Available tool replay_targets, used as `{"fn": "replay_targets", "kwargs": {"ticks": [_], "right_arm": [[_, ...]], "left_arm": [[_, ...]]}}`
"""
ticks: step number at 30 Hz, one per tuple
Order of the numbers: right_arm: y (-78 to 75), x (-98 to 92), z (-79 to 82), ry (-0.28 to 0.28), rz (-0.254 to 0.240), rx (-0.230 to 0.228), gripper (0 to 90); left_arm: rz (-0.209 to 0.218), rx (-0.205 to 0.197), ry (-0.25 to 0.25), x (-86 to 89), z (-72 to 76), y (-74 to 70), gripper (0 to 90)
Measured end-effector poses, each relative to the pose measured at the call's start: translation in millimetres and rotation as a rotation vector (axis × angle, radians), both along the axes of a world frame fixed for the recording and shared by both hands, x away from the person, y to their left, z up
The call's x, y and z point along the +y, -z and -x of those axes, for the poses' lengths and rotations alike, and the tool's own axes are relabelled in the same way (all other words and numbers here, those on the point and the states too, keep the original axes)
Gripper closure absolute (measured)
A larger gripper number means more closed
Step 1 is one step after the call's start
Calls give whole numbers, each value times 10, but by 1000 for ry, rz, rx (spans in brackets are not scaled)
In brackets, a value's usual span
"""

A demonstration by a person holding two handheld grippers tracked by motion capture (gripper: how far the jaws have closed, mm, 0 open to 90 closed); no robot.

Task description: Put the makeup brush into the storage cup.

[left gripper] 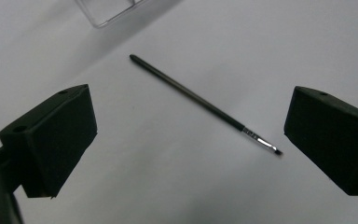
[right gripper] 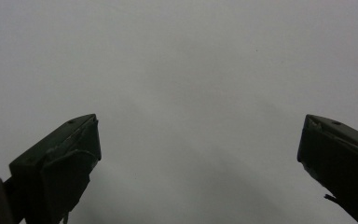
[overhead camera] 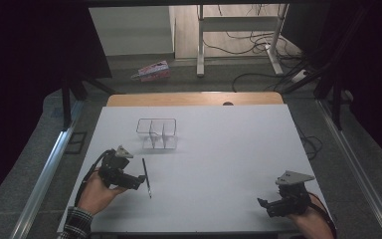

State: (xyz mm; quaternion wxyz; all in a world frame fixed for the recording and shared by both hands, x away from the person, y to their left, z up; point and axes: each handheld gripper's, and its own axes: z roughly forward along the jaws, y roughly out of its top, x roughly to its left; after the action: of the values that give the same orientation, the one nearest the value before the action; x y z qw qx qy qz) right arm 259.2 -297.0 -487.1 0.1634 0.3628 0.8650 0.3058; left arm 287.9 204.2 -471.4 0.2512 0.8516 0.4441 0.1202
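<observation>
a: where is the thin paintbrush (left gripper: 200, 101)?
b: it lies flat on the white table (overhead camera: 229, 159), near the left gripper (overhead camera: 140, 181), whose jaws stand wide apart, holding nothing.
a: the right gripper (overhead camera: 262, 204)?
b: also wide, empty.

In the lower left of the high view, the left hand (overhead camera: 95, 194), with a plaid cuff at its wrist, holds the left gripper (overhead camera: 140, 180), whose tips point toward the right of the frame. Its jaws stand wide apart in the left gripper view. In the lower right, the right gripper (overhead camera: 262, 203) points toward the left of the frame, its jaws likewise spread wide with nothing between them.
</observation>
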Motion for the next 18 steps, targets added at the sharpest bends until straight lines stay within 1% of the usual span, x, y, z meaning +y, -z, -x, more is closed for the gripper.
{"fn": "replay_targets", "kwargs": {"ticks": [1, 2, 4, 6, 11, 13, 18], "right_arm": [[1, -1, -1, -1, 1, 0, 0], [2, -1, -1, -1, 0, 1, 0], [3, -1, -2, -2, 0, 2, 0], [4, 0, -1, -1, 1, 4, 0], [7, 2, -1, -3, 2, 6, 0], [8, 2, -2, -4, 2, 6, 0], [13, 3, -4, -8, 5, 8, 0]], "left_arm": [[0, 0, 0, 0, 0, 0, 33], [-9, 0, 5, -48, -36, -4, 34], [-9, 1, 6, -71, -51, -6, 36], [-23, 2, 11, -126, -95, -18, 38], [-26, 6, 15, -183, -148, -32, 44], [-38, 10, 21, -227, -182, -38, 45], [-42, 17, 20, -291, -235, -45, 45]]}}
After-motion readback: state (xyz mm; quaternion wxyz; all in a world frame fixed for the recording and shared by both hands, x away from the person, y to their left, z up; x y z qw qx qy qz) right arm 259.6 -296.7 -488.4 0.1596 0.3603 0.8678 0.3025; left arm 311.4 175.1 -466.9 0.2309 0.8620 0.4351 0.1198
